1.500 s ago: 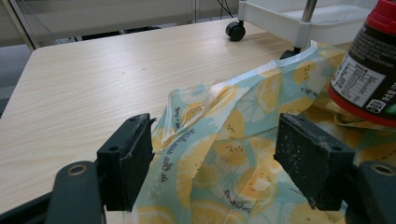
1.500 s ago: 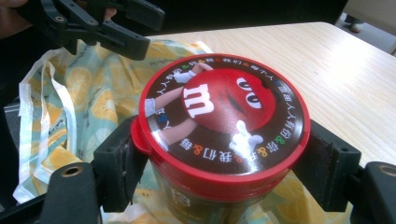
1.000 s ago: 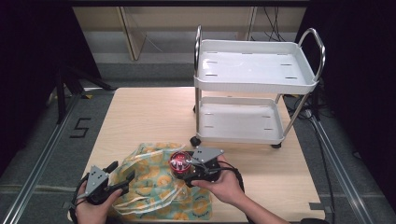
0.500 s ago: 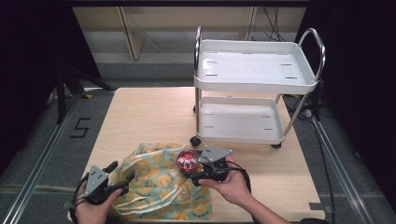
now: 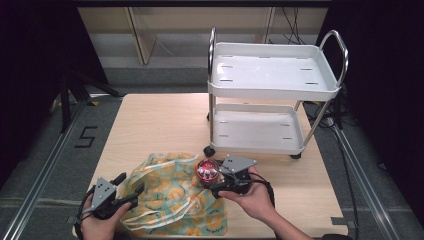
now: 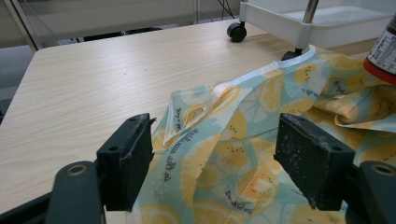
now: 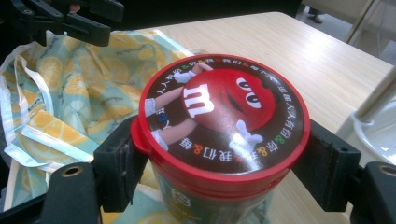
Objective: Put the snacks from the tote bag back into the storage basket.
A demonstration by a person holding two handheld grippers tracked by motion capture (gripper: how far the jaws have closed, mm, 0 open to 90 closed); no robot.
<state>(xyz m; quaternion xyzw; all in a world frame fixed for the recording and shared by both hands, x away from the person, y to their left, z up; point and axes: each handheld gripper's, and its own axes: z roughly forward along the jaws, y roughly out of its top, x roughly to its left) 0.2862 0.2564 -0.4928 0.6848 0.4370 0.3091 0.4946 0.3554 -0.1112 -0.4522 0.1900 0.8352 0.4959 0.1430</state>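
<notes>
Right tool [image 7: 219, 163] around candy tub [image 7: 219, 126] (red-lidded)

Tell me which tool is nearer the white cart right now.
Right. The right tool, shut on the red-lidded candy jar, sits just in front of the white cart. The left tool is open over the lemon-print bag, at the table's near left corner.

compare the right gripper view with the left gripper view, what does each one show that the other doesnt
Right gripper view alone: the red printed lid of the candy tub, clamped between the right gripper jaws, and the left gripper farther off. Left gripper view alone: the left gripper's own open jaws over the cloth, plus a black caster of the white cart. Both share the lemon-print cloth and the wooden table.
</notes>
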